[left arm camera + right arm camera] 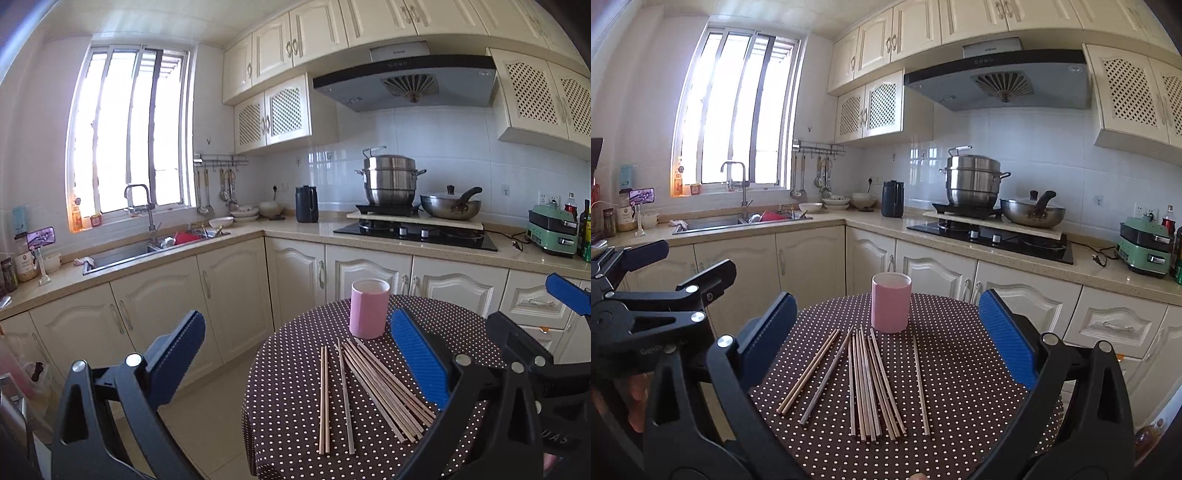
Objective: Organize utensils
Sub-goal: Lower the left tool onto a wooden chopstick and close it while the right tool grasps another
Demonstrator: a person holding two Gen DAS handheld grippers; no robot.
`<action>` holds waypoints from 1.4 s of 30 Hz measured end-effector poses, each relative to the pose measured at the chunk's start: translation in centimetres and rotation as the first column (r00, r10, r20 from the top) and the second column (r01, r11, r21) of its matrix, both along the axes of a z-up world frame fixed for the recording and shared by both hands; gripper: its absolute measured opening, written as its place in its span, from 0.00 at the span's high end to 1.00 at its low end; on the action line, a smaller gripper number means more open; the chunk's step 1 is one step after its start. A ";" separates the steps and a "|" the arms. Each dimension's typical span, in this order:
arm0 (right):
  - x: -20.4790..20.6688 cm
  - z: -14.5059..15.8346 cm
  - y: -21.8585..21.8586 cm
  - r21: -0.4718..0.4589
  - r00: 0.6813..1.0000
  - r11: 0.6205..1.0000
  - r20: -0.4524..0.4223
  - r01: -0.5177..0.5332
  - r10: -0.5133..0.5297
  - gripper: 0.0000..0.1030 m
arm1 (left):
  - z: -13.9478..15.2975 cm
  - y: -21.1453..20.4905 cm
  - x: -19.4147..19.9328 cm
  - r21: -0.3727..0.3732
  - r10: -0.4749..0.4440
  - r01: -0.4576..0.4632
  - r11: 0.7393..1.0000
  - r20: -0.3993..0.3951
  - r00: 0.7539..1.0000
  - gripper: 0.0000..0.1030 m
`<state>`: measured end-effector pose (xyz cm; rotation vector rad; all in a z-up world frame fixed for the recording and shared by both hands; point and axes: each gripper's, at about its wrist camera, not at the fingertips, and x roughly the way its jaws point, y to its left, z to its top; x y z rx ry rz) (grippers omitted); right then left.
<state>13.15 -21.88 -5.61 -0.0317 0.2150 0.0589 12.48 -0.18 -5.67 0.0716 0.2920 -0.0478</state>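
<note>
Near edge of the round polka-dot brown tablecloth table (960, 387) is cut off by both frames. Thin wooden chopsticks (871, 384) lie loose on it, just before the upright pink cylindrical cup (891, 302). Left gripper (295, 354) and right gripper (886, 339) hover spread wide, empty. Cream kitchen cabinets (812, 258) behind.

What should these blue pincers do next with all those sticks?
Probably lower the right gripper onto the bundle of wooden chopsticks. Both grippers hang open and empty, every chopstick lies flat on the brown polka-dot tablecloth, and the upright pink cylindrical cup behind them holds none.
</note>
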 end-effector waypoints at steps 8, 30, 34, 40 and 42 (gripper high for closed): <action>7.5 -3.6 -2.1 -0.031 0.983 0.999 -0.180 0.019 -0.024 0.06 | -5.5 0.6 10.5 -0.013 -0.090 0.090 0.996 -0.301 0.949 0.04; 19.6 -13.3 -5.3 0.051 0.825 0.997 -0.559 -0.064 0.082 0.25 | -18.8 0.5 23.0 0.070 -0.068 0.154 0.986 -0.665 0.744 0.24; 20.5 -14.0 -5.4 0.065 0.808 0.995 -0.580 -0.076 0.099 0.25 | -18.8 0.5 23.2 0.072 -0.067 0.154 0.985 -0.669 0.740 0.24; 21.9 -14.4 -5.6 0.069 0.777 0.993 -0.619 -0.091 0.114 0.25 | -18.8 1.4 24.5 0.027 -0.095 0.158 0.987 -0.695 0.713 0.24; 22.6 -14.4 -6.0 0.081 0.760 0.992 -0.638 -0.093 0.123 0.25 | -18.9 2.1 24.7 -0.009 -0.117 0.156 0.988 -0.703 0.701 0.24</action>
